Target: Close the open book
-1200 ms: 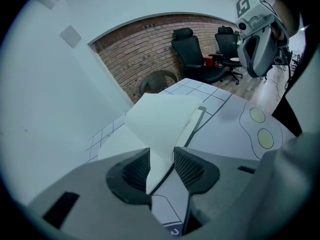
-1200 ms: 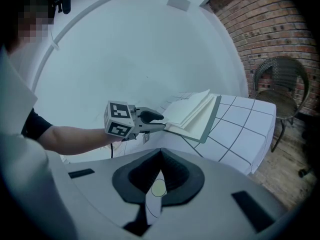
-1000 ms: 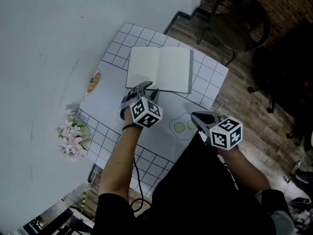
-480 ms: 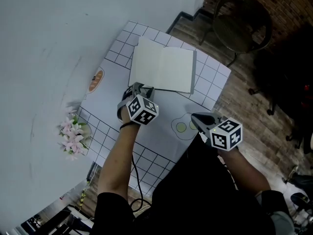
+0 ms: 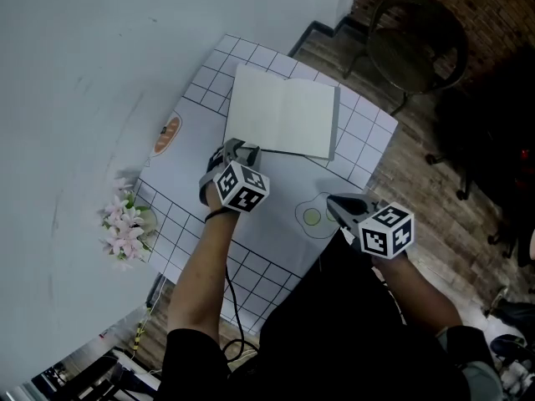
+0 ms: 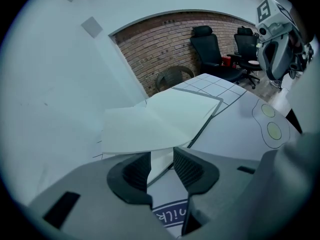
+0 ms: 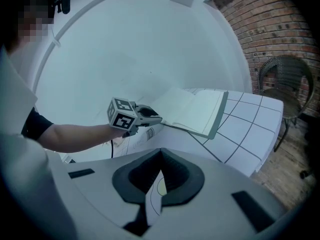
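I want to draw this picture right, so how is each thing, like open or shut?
book: open, lying flat.
left gripper: jaws apart, just been closing a little, book's corner between them, not pinched.
right gripper: shut, holding nothing.
chair: upright, nobody on it.

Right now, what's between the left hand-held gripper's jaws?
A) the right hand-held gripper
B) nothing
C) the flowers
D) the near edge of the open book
D: in the left gripper view, the open book has the near edge of its pages between the parted jaws of the left hand-held gripper.
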`<move>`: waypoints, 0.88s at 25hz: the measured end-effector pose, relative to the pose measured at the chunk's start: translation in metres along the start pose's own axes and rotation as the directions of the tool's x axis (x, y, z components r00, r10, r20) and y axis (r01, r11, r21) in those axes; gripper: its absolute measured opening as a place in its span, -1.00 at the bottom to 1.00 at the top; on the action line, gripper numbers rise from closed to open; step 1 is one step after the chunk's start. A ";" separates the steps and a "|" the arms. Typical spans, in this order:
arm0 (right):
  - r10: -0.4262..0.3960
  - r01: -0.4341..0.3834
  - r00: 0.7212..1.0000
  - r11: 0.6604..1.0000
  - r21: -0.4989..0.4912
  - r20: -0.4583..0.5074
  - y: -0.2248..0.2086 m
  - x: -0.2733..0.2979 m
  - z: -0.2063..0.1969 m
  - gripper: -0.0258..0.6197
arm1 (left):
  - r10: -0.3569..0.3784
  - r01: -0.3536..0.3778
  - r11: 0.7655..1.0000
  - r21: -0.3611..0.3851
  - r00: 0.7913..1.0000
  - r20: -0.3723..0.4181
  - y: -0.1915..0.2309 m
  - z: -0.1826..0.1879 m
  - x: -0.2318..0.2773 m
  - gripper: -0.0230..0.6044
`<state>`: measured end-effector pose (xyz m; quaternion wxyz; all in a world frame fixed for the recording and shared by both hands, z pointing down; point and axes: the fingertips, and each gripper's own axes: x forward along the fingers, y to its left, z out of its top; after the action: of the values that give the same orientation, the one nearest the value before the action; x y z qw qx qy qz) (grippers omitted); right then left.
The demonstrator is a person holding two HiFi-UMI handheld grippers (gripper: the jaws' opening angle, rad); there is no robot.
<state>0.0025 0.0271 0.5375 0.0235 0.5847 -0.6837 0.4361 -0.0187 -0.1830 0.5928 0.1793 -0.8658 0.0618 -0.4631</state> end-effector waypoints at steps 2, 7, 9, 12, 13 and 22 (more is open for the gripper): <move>0.004 -0.004 1.000 1.000 -0.001 -0.005 0.002 0.001 -0.002 -0.92 | 0.005 -0.005 1.000 -0.022 1.000 -0.006 0.004 -0.005 0.000 -0.47; 0.002 -0.002 1.000 1.000 0.001 -0.011 0.002 0.000 -0.006 -0.92 | 0.026 -0.026 0.999 -0.026 0.999 -0.022 0.011 -0.015 -0.003 -0.48; -0.001 0.001 1.000 1.000 0.004 -0.012 0.001 0.000 -0.008 -0.92 | 0.024 -0.025 0.999 -0.040 1.000 -0.018 0.011 -0.017 -0.002 -0.48; -0.003 0.003 1.000 1.000 0.007 -0.014 -0.001 0.000 -0.011 -0.92 | -0.008 0.009 0.993 -0.118 1.000 0.011 0.010 -0.019 0.000 -0.47; -0.003 0.003 1.000 1.000 0.008 -0.016 -0.001 0.000 -0.012 -0.92 | -0.026 0.030 0.987 -0.157 0.999 0.027 0.009 -0.018 0.001 -0.47; -0.009 0.009 1.000 1.000 0.011 -0.021 -0.001 -0.001 -0.017 -0.92 | -0.062 0.100 0.933 -0.347 0.991 0.122 0.016 0.002 -0.003 -0.47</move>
<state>-0.0047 0.0387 0.5478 0.0292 0.5833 -0.6784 0.4457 -0.0174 -0.1964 0.5832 0.0054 -0.9096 0.0980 -0.4038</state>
